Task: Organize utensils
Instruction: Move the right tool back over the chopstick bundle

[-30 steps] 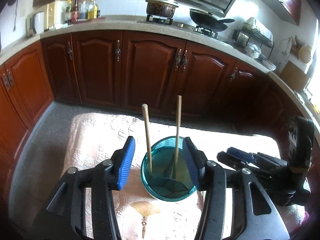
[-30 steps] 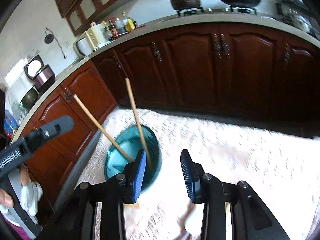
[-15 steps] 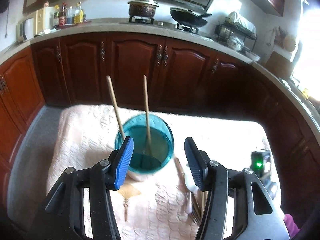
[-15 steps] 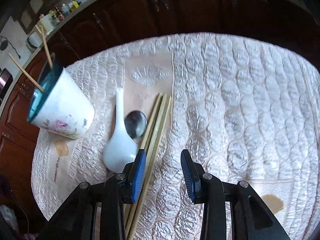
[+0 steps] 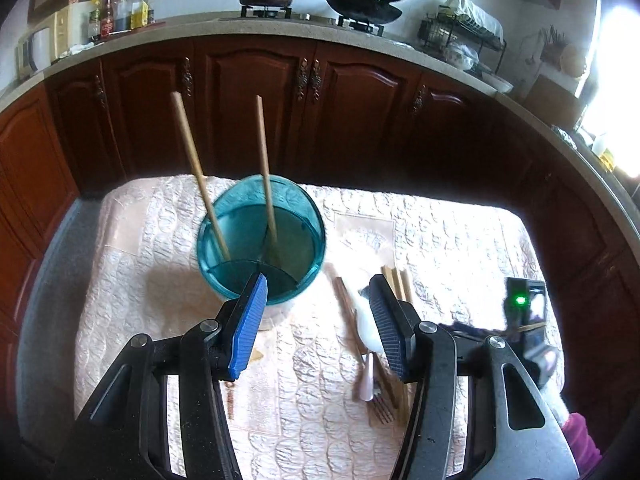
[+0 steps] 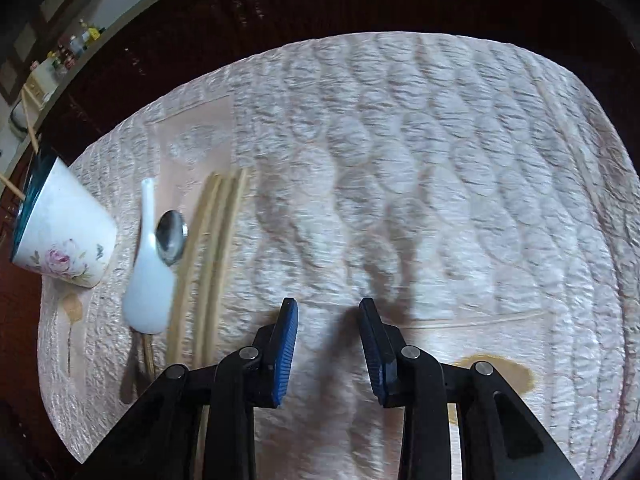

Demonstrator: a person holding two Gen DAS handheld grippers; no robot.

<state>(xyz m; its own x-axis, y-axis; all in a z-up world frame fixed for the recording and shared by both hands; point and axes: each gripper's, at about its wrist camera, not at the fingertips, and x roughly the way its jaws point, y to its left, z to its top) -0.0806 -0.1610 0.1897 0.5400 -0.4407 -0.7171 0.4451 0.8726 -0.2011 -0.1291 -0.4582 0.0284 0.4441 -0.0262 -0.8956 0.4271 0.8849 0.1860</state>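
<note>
Dark cabinets ring a quilted cloth. From my left claw – fingers spread, empty – I see down into the teal-lined cup holding two chopsticks. My right claw, open over bare cloth, shows the cup's flowered side, with white spoon, metal spoon and loose chopsticks just beside it.

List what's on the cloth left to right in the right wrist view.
Floral cup → white ceramic spoon → metal spoon, its bowl lying against the white spoon → loose chopsticks → right gripper, fingers open over bare quilted cloth.
</note>
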